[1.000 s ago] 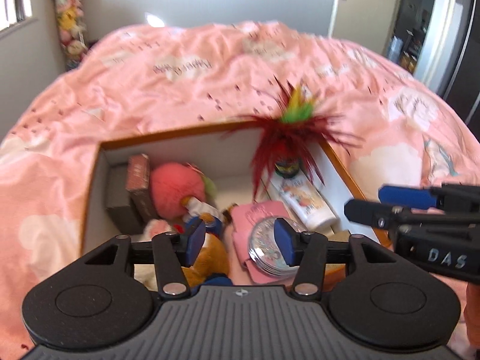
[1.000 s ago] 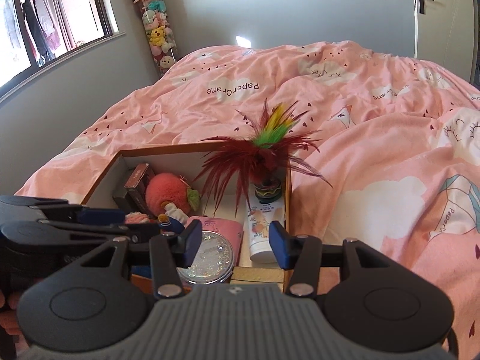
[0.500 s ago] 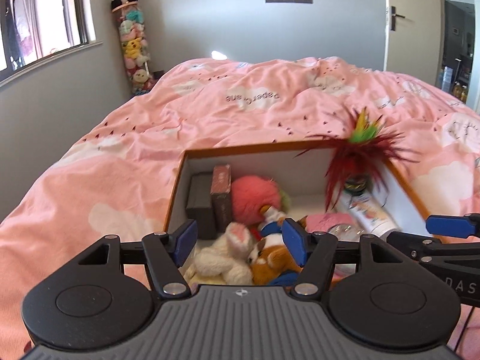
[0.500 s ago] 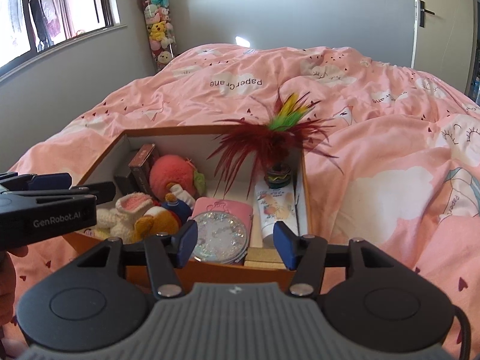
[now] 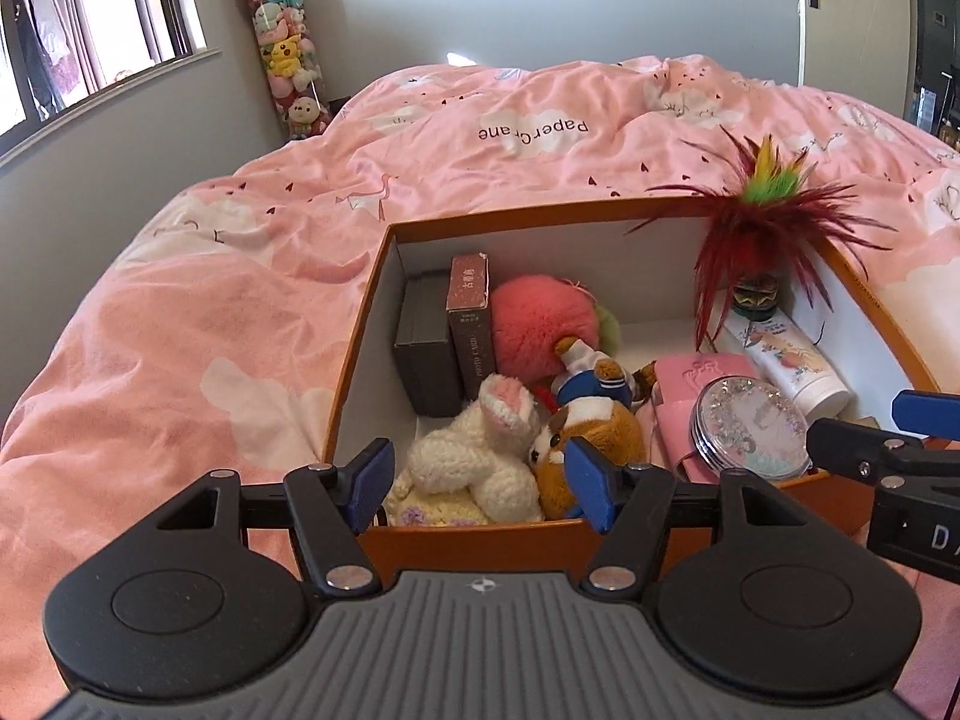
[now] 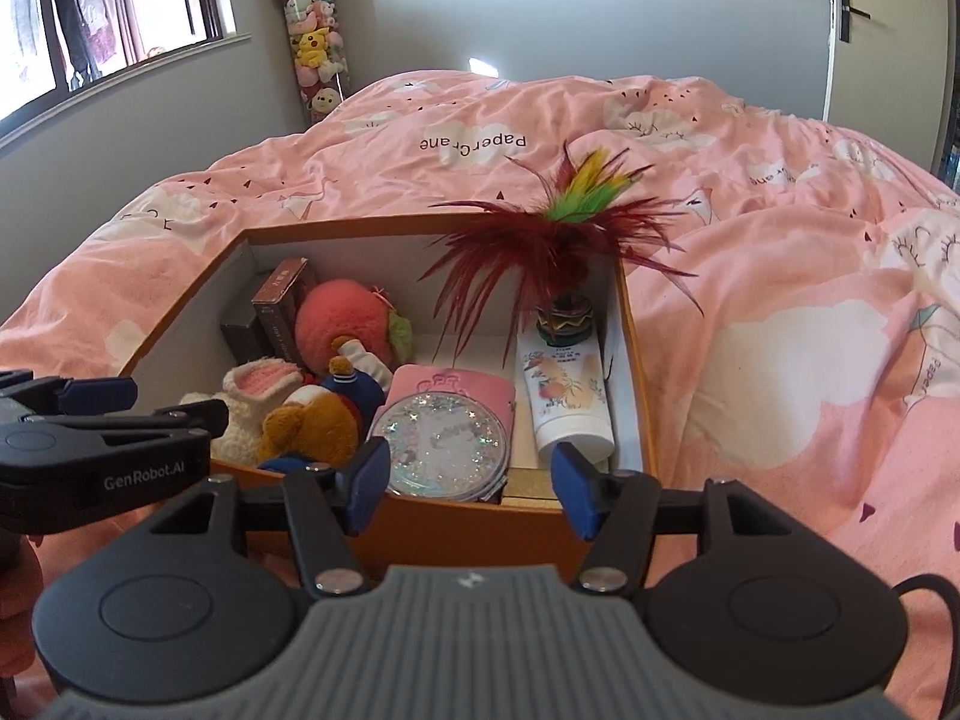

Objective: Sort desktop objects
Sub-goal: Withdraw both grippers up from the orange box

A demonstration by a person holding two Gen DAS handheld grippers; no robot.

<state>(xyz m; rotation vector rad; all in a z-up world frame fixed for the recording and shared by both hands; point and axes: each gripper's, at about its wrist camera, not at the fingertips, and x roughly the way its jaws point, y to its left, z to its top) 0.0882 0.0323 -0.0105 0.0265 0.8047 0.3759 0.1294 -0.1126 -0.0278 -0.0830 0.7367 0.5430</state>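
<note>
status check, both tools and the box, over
Left tool open, empty, at near edge of orange box. Right tool open, empty, same edge. Box packed: glitter compact, lotion tube, plush rabbit. Nothing blocking.

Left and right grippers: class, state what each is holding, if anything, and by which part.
Nothing is held. The left gripper and the right gripper are both open and empty, hovering at the near edge of the orange cardboard box.
</note>
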